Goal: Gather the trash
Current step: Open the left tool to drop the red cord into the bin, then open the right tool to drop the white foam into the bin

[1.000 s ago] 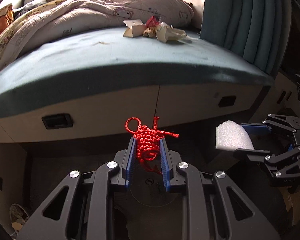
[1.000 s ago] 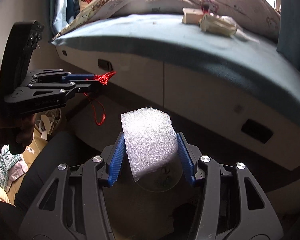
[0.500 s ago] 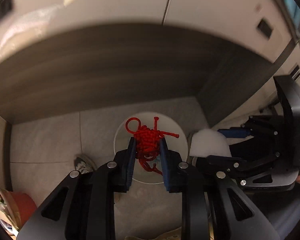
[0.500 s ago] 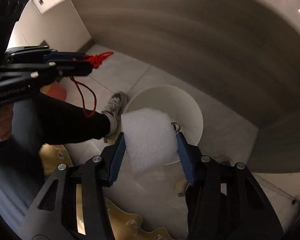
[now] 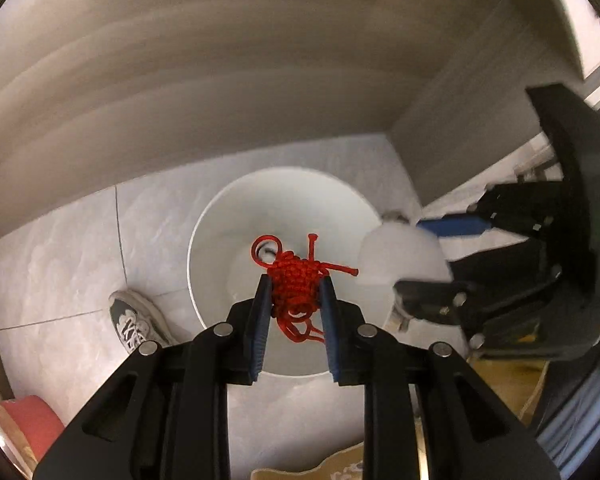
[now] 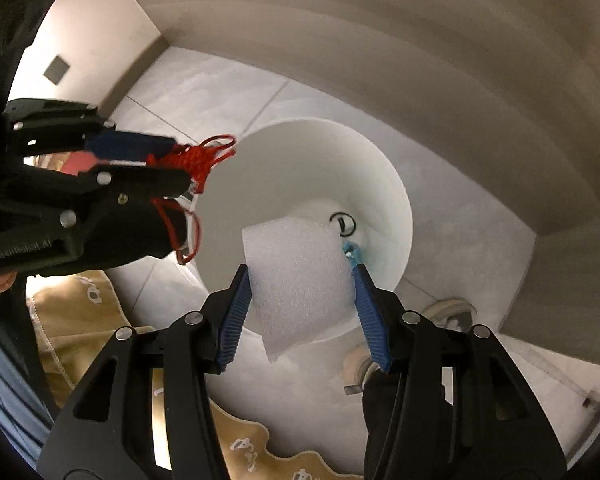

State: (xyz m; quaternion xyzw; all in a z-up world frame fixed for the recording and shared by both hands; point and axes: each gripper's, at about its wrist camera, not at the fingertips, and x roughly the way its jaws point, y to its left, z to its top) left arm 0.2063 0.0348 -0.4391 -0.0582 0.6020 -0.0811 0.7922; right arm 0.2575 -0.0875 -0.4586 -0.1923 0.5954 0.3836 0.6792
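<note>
My left gripper is shut on a red knotted cord and holds it over the open white round bin on the tiled floor. My right gripper is shut on a white foam block and holds it above the same bin. In the left wrist view the foam block and right gripper sit at the bin's right rim. In the right wrist view the left gripper and red cord are at the bin's left rim. A small black ring and a blue bit lie in the bin.
A grey sneaker stands left of the bin, another shoe right of it. A tan mat lies near me. A wood-toned bed base rises behind the bin. A red object is at lower left.
Both grippers have swung down from facing the bed to looking into the white bin and moved closer over it. Each still holds its item.
</note>
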